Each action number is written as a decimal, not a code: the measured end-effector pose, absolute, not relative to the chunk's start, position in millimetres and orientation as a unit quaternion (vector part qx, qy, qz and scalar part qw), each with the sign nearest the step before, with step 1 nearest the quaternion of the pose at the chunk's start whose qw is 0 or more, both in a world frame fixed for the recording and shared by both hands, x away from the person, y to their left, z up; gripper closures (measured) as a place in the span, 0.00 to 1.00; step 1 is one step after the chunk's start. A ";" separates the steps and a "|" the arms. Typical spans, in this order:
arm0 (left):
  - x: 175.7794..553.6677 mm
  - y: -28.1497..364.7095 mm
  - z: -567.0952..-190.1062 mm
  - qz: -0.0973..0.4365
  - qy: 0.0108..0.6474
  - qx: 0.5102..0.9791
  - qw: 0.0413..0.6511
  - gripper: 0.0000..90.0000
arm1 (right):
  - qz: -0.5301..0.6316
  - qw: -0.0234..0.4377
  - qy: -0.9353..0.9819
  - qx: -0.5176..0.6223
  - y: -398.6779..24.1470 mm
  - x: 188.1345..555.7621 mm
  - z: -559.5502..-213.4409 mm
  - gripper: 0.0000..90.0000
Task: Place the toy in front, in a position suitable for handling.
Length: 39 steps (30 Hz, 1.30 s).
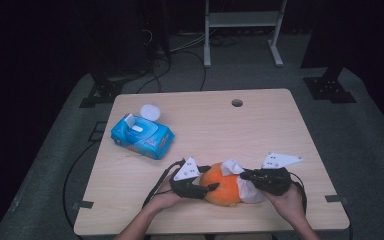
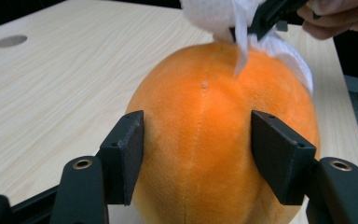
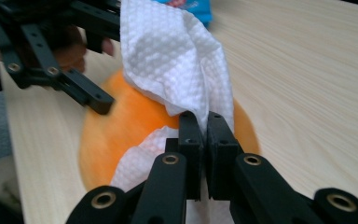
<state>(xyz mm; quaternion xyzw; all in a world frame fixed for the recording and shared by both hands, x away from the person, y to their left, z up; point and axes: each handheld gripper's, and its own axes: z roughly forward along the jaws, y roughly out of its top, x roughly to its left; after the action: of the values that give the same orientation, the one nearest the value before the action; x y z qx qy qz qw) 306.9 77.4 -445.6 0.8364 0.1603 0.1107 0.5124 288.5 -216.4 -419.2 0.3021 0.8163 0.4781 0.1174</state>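
You're holding the plush (image 1: 221, 190) low in the middle of the high view, near the table's (image 1: 260, 130) front edge, and wiping it with a wipe (image 1: 247, 192). Your left gripper (image 1: 207, 181) is sitting partway open, its jaws pressing on the plush's two sides; in the left gripper view the fingers (image 2: 123, 154) are denting the orange fabric a bit, so it's gripping, not just hovering. Your right gripper (image 1: 243, 175) is clamping fully closed on a fold of the wipe, which is draping over the plush's right end.

Handling-wise, I'd guess the plush is light and squishy, so it's going to deform and roll under wiping pressure. Gripping it across the fat middle like you're doing looks right. The wipe looks thin and floppy, probably damp, so pinching a bunched fold beats a single edge, which could tear or slip.

The wipes pack (image 1: 142, 136) is lying in the upper left of the table, lid flipped up, with a white lump (image 1: 150, 111) just behind it.
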 end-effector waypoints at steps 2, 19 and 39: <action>308.2 81.3 -445.0 0.108 0.165 0.834 0.515 0.40 | 0.479 0.119 0.812 0.312 -220.8 287.1 -418.9 0.95; 313.4 85.7 -446.8 0.099 0.186 0.822 0.529 0.38 | 0.485 0.082 0.799 0.345 -224.2 298.2 -431.8 0.95; 308.6 82.4 -449.6 0.096 0.186 0.822 0.529 0.40 | 0.490 0.066 0.807 0.323 -210.9 294.9 -427.2 0.95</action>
<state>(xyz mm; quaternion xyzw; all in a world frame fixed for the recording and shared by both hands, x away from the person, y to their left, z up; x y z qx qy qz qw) 308.6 82.4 -449.6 0.8224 0.1861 0.0959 0.5290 294.9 -210.9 -427.2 0.3231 0.8068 0.4902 0.0659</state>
